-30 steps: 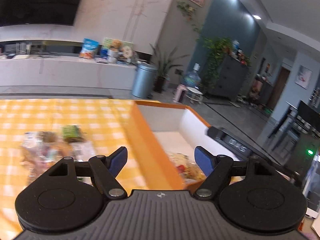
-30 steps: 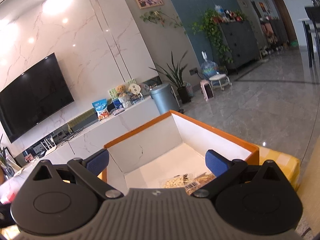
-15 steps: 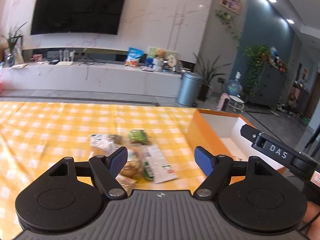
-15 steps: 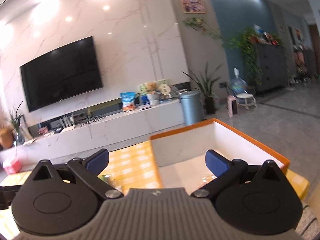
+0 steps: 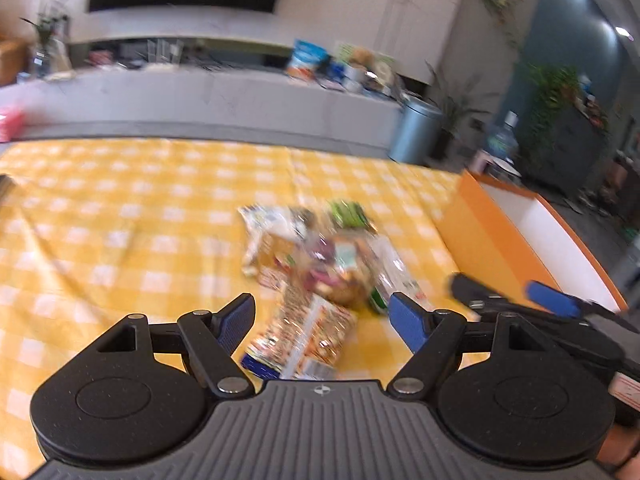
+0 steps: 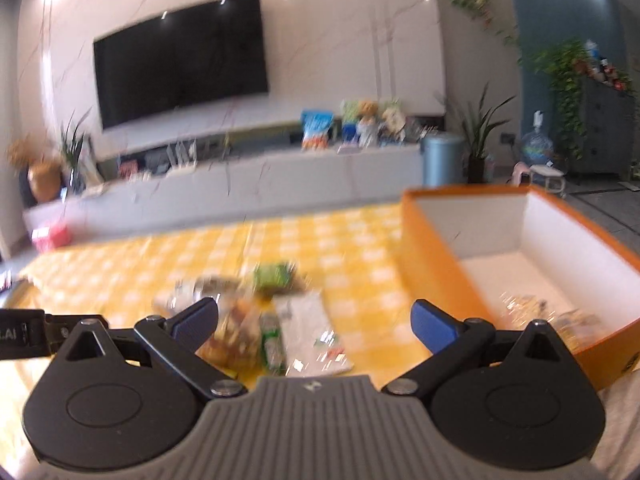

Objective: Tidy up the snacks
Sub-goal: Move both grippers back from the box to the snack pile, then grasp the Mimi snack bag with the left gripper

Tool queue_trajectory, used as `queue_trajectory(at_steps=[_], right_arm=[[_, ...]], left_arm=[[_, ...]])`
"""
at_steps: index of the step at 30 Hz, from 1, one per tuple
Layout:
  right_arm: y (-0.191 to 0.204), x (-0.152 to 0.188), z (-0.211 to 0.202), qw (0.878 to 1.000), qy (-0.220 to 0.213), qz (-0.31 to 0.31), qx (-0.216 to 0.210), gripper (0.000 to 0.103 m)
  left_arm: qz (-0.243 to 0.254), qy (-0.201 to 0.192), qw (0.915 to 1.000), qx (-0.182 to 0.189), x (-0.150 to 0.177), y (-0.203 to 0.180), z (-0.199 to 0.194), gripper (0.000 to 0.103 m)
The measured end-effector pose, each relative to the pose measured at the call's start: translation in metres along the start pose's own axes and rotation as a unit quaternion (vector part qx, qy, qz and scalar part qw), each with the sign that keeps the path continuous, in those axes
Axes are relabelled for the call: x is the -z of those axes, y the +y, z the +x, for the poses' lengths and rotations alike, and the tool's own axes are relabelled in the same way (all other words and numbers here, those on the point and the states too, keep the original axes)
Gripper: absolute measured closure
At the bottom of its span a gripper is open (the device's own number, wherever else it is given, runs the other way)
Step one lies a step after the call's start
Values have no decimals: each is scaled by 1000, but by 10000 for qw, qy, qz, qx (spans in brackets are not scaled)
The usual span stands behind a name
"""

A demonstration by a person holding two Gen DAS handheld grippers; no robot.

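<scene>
A blurred pile of snack packets (image 5: 316, 256) lies on the yellow checked tablecloth (image 5: 120, 208); it also shows in the right wrist view (image 6: 272, 320). My left gripper (image 5: 322, 320) is open and empty just above the nearest packet (image 5: 304, 336). My right gripper (image 6: 314, 322) is open and empty over the pile's right side; one of its blue fingertips (image 5: 552, 304) shows in the left wrist view. The orange box (image 6: 436, 256) with a white inside stands to the right and holds some packets (image 6: 532, 308).
Beyond the table are a long white TV cabinet (image 6: 248, 176) with items on it, a wall TV (image 6: 180, 64), a grey bin (image 6: 442, 158) and plants. The box's orange wall (image 5: 492, 240) rises right of the pile.
Both grippers have swung left from the orange box to the snack pile and dropped lower. Both stay open and empty.
</scene>
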State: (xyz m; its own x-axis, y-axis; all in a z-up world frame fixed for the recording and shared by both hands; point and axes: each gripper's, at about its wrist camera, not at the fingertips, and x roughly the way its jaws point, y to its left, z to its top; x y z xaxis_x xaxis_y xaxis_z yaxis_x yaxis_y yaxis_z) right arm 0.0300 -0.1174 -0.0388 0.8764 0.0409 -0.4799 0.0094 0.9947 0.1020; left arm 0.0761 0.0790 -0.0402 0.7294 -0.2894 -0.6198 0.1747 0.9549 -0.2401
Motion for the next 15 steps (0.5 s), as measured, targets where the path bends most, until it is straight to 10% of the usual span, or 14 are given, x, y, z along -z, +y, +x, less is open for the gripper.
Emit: queue_trajectory(at_steps=[15], right_arm=[[-20, 34, 35, 9949, 912, 429, -57, 3]], left_arm=[[401, 629, 9967, -317, 19, -1, 70, 13]])
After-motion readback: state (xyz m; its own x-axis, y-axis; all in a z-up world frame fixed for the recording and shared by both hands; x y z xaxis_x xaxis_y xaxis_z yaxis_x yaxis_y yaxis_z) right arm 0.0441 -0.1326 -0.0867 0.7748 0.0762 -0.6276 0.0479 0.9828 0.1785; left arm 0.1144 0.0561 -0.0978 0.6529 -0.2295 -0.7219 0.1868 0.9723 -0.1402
